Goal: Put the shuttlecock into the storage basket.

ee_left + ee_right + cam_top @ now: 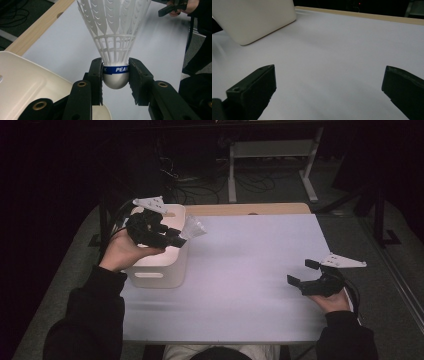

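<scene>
One white plastic lattice-skirted shuttlecock

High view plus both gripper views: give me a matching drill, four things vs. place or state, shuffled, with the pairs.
Things:
1. shuttlecock
2. white bin
3. left gripper
4. right gripper

Places or states:
A. fingers wide apart, nothing between them, low over the table's right side
B. stands on the table's left side
C. clamped by its rounded cork base, skirt pointing away from the hand
D. shut on the cork, held above the bin's far right corner

Pairs: 1-C, 2-B, 3-D, 4-A
</scene>
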The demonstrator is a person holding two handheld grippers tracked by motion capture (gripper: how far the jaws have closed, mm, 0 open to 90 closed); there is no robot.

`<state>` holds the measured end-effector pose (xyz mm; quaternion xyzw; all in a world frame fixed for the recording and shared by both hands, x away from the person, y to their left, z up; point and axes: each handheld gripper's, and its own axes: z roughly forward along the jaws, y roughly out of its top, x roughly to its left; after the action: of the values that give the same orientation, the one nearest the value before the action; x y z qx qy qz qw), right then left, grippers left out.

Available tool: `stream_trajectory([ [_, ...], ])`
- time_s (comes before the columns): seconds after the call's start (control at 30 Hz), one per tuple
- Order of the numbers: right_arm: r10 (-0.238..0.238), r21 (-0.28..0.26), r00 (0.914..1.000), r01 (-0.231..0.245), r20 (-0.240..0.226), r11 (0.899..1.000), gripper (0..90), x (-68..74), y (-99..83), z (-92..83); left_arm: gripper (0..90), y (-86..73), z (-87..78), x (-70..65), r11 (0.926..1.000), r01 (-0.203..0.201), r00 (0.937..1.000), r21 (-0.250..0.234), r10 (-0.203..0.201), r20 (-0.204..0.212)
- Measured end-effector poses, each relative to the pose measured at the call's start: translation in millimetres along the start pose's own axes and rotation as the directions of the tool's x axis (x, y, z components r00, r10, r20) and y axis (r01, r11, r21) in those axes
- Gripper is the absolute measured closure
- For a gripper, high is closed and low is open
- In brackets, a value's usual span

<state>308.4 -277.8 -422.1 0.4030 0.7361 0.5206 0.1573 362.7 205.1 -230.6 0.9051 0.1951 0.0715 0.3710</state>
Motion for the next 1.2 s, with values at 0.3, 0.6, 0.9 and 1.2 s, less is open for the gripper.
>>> stream_trajectory([
  [0.3, -0.002, 0.001, 1.0, 0.002, 0.0, 1.0, 0.0, -0.2, -0.2, 0.5, 65.3, -9.4, -10.4, 7.7, 0.9995, 0.027, 0.9994, -0.019, -0.027, -0.02],
  [0.6, 0.0, 0.005, 1.0, 0.0, 0.001, 1.0, 0.0, -0.2, -0.4, 0.8, 65.3, -20.7, -15.8, 16.2, 0.9979, 0.057, 0.9978, -0.03, -0.058, -0.032],
  [0.9, 0.0, 0.008, 1.0, 0.0, -0.001, 1.0, 0.0, 0.0, -0.5, 1.2, 65.3, -31.5, -18.0, 21.8, 0.9969, 0.076, 0.9959, -0.02, -0.077, -0.046],
  [1.2, 0.0, 0.009, 1.0, 0.0, -0.001, 1.0, 0.0, 0.1, -0.5, 1.3, 65.3, -41.4, -20.7, 27.6, 0.9949, 0.1, 0.9935, -0.013, -0.101, -0.053],
])
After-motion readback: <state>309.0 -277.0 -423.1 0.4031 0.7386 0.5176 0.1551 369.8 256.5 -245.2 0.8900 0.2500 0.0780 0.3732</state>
